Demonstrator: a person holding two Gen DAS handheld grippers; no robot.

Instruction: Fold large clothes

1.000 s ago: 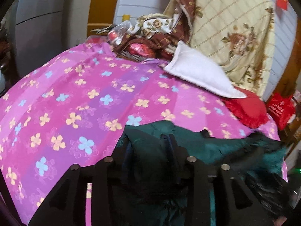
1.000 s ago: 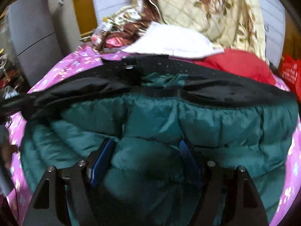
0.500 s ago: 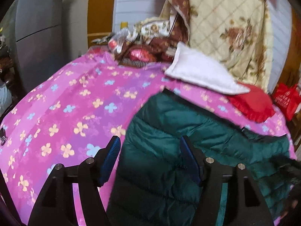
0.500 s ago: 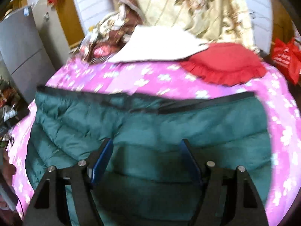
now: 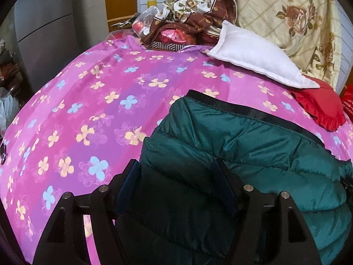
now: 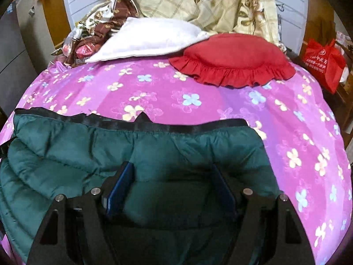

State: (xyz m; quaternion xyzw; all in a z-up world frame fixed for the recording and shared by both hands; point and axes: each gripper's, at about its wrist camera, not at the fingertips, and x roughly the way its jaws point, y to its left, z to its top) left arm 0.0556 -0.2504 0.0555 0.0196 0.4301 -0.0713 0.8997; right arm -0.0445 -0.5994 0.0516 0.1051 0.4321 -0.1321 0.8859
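Note:
A dark green puffer jacket with a black hem band lies spread on the pink flowered bedsheet. My left gripper hangs over the jacket's left end. Its jaws are opening, and the puffy fabric lies loose between the blue pads, which do not press on it. In the right wrist view the jacket stretches from the left edge to just past my right gripper. That gripper stands wide open above the jacket's right part, with fabric under and between its fingers.
A white pillow and a red frilled cushion lie behind the jacket, in front of a heaped floral quilt. A red bag stands off the bed at right, and a grey cabinet at left.
The left gripper let go of the bunched jacket and its jaws widened. The jacket dropped from a raised fold to lie flat. Both grippers sank lower, and the right one shifted rightward.

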